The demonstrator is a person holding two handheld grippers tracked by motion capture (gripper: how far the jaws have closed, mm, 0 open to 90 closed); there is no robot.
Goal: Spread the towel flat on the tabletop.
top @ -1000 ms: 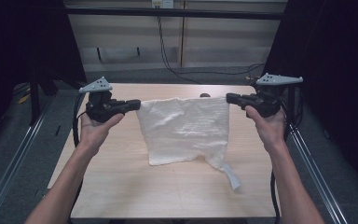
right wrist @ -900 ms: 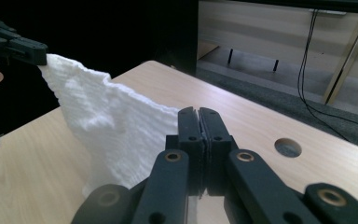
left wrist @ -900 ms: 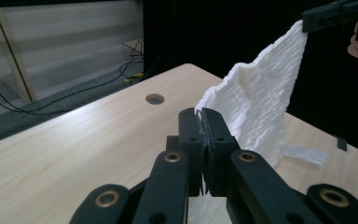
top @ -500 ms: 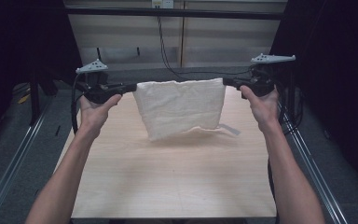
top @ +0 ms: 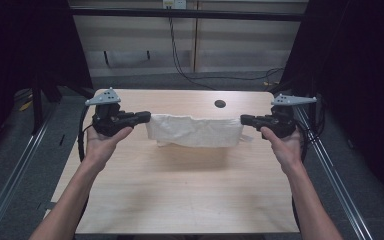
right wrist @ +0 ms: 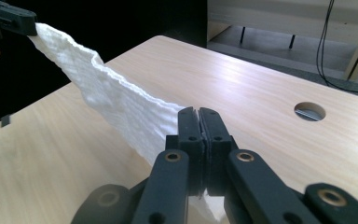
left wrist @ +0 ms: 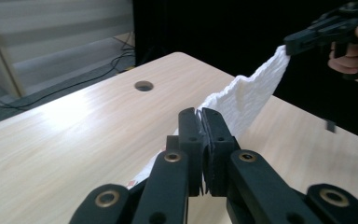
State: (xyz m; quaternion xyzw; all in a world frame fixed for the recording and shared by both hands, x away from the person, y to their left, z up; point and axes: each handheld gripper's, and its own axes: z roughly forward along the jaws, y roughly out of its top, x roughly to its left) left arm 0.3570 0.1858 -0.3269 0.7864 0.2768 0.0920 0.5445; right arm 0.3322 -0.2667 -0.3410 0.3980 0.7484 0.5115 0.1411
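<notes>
High view: a person stands at the near side of a pale wooden table (top: 180, 195), both forearms reaching in, each hand holding a black claw tool with a grey three-cornered plate on top. The left claw (top: 147, 118) and the right claw (top: 243, 120) face each other across the far half of the table, and between them hangs a white textured cloth (top: 195, 132), stretched into a long band from one to the other. Its lower edge seems to be down at the table surface, with a small fold poking out at the lower left and a bit of cloth sticking out near the right claw. A round cable hole (top: 220, 104) sits in the tabletop just beyond the cloth. In the left gripper view, the left claw (left wrist: 201, 114) is closed tight on one end of the cloth (left wrist: 247, 95), which rises away toward the right claw (left wrist: 290, 46), pinched on its other end next to the person's fingers. In the right gripper view, the right claw (right wrist: 199, 114) is likewise clamped shut on the cloth (right wrist: 116, 100), which runs up to the left claw (right wrist: 31, 23) at the top left corner. Dark cables (top: 180, 55) trail across the grey floor beyond the table.
</notes>
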